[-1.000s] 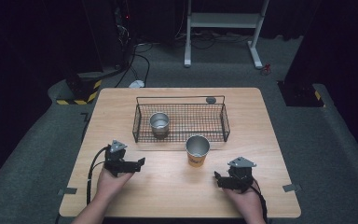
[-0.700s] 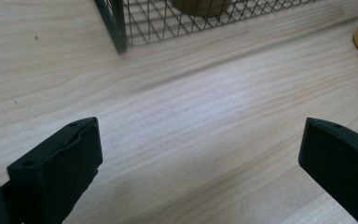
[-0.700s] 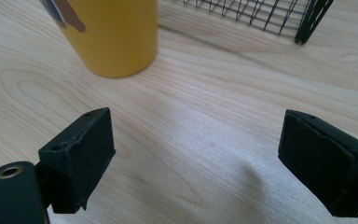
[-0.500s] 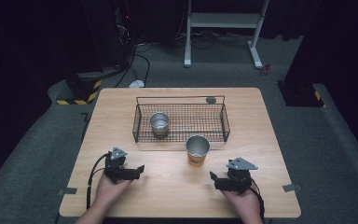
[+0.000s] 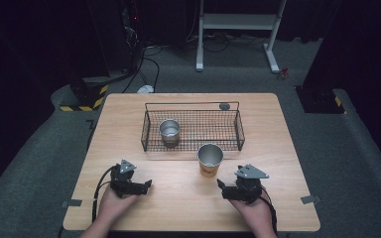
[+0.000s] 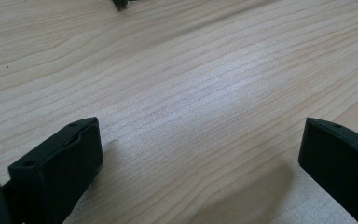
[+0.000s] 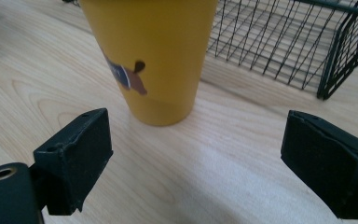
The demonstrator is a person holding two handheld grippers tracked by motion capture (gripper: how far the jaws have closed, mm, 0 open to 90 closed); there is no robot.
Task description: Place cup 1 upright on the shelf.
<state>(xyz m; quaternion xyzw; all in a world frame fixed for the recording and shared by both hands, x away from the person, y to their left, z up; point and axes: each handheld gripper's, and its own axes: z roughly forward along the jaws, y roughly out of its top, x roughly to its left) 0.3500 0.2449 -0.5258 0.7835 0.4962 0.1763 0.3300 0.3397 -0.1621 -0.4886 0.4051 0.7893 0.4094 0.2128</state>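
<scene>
A yellow cup (image 5: pixel 210 159) with a metal-looking inside stands upright on the wooden table (image 5: pixel 278 129), just in front of a black wire basket (image 5: pixel 239 130). A silver metal cup (image 5: pixel 169 132) stands inside the basket at its left. My right gripper (image 5: pixel 220 185) rests near the table's front, right of centre, open, its jaws wide apart and pointing at the yellow cup (image 7: pixel 154 56), which stands a short way ahead of them. My left gripper (image 5: pixel 148 184) lies at the front left, open, with bare wood between its jaws (image 6: pixel 200 154).
A small dark round object (image 5: pixel 223 106) lies behind the basket's back rim. The basket's corner (image 7: pixel 340 56) shows right of the yellow cup. Beyond the table are grey carpet, cables and a white stand's legs (image 5: pixel 273 59).
Both hands have drawn back toward the front edge of the table with their grippers. The cups and the basket have not moved.
</scene>
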